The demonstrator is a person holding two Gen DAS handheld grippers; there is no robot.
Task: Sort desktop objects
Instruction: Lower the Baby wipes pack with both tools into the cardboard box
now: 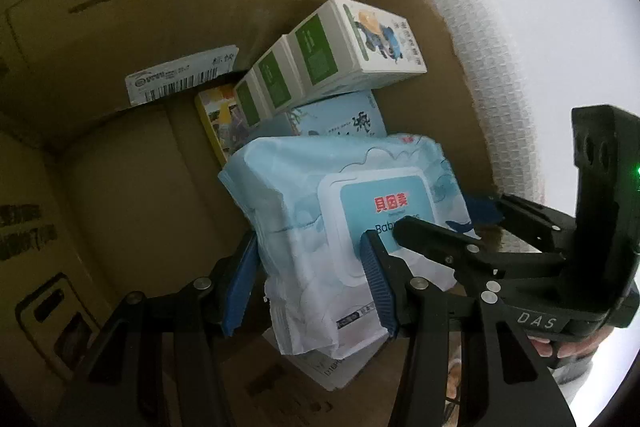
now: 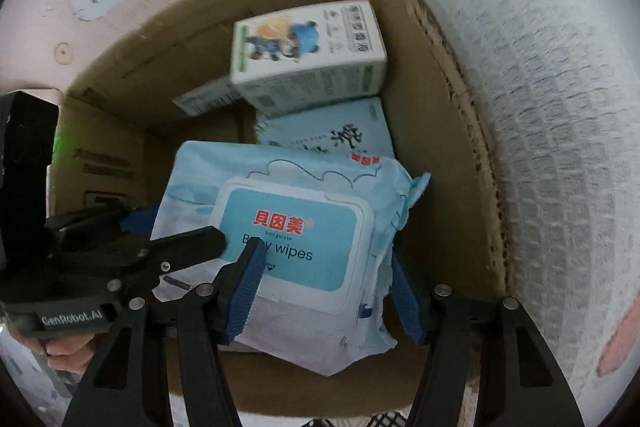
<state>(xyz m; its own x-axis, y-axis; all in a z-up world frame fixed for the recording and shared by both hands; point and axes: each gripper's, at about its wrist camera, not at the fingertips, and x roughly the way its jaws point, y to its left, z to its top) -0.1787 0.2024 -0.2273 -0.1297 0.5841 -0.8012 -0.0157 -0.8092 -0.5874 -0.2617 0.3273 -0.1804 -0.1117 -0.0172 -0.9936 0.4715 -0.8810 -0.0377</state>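
Cardboard walls of an open box point(image 1: 120, 39) fill both wrist views, and several things already lie inside it: a row of white-and-green cartons point(image 1: 320, 67) leaning on a pale blue packet point(image 1: 344, 121), with a yellow-edged item point(image 1: 214, 119) beside them. That part of the sorting looks done. What is in hand now is a pack of baby wipes point(image 2: 296, 227), light blue with a white lid, held over the inside of the box and not yet set down.

Both grippers share the load. The left gripper point(image 1: 308, 283) clamps one end of the pack between its 2 blue pads, the soft wrapper bulging around them. The right gripper point(image 2: 324, 295) grips the other end from the opposite side, one pad pressed on the lid face and the other against the crumpled side seam. Each gripper shows in the other's view, reaching across the pack.

By my judgement the pack should go in the free floor space near the other goods. Whether more things wait outside the box cannot be told from these views.
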